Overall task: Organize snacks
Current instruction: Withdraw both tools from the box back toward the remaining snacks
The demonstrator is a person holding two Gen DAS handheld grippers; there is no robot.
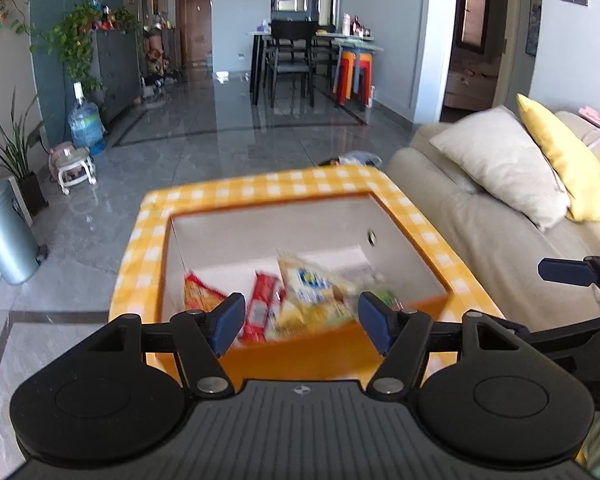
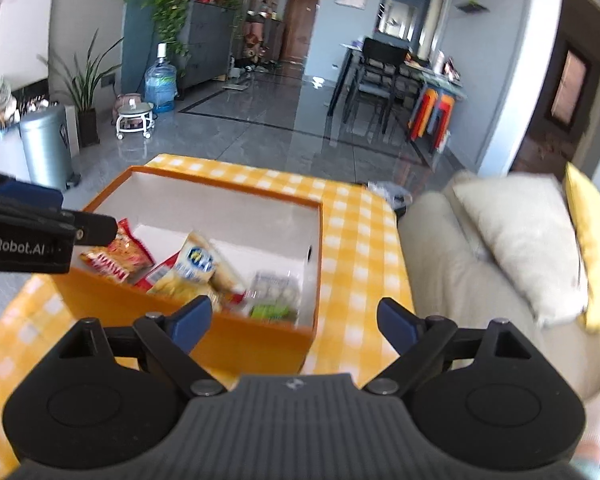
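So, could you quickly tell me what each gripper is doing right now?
Left gripper: open, holding nothing, above the orange box.
Right gripper: open, holding nothing.

Both wrist views look down from close above the near edge of the orange cardboard box [image 1: 404,216] [image 2: 236,336], sharing its interior and the room beyond.
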